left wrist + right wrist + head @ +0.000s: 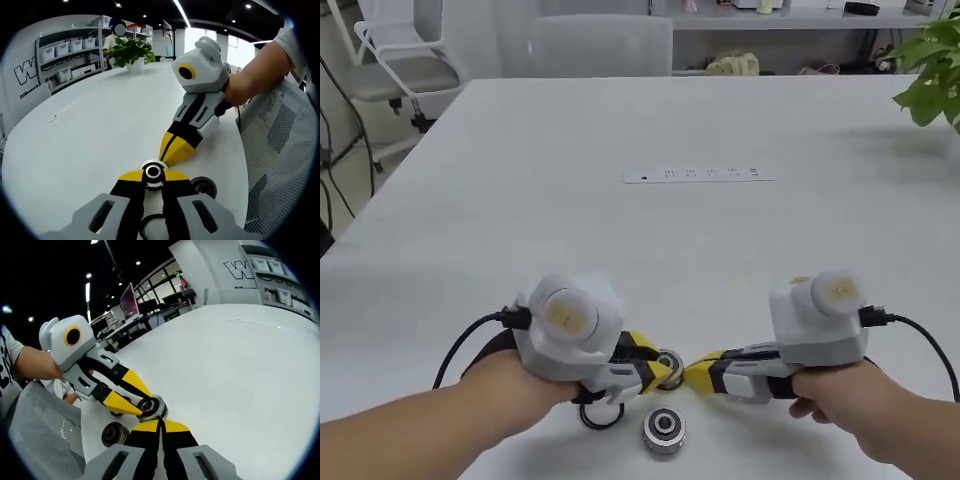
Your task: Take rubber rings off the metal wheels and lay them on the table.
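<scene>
The step in hand is peeling the rubber ring [161,408] off the metal wheel [152,407], and it goes best as a two-handed job: one tool holds the wheel dead steady by its faces, while the other catches only the rubber edge and draws it outward and around, not straight off, so the band rolls over the rim instead of snapping back.

The left gripper [650,365] is clamped on the wheel, its yellow tips pressed to either side with the wheel between them. The right gripper [160,429] has its jaws drawn together to a thin seam, and its tips touch the wheel's near edge head-on. It may have a lip of the ring pinched there, but the contact is too small to be sure.

Just below and beside the right gripper's tips, a second wheel [663,428] sits on the table [700,250], apparently with its band on. A loose ring [602,414] lies flat under the left gripper's body. The next pull should go away from both, to avoid knocking them.
</scene>
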### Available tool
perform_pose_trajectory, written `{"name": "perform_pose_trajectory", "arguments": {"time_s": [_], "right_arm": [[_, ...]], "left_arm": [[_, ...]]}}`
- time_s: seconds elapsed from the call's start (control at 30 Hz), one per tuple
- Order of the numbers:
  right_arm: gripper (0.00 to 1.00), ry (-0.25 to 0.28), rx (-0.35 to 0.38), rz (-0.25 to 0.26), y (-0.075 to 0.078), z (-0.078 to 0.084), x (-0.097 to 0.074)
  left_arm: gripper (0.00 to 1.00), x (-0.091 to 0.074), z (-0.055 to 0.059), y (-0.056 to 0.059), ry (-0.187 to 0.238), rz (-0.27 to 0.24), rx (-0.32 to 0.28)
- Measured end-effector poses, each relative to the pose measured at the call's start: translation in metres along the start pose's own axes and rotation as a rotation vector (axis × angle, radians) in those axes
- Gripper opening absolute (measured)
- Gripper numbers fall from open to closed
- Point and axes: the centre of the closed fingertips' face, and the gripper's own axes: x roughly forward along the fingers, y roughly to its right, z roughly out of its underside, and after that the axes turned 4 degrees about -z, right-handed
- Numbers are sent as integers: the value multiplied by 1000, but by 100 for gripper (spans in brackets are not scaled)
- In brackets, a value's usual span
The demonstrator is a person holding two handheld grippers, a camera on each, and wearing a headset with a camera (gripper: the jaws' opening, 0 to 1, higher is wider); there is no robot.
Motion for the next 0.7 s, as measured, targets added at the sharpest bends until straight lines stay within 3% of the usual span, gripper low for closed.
{"name": "perform_pose_trajectory", "arguments": {"time_s": [0.7], "right_arm": [[0,75,97,-13,-1,-13,-6]], "left_arm": [[7,0,0,1,-10,-10,3]]}}
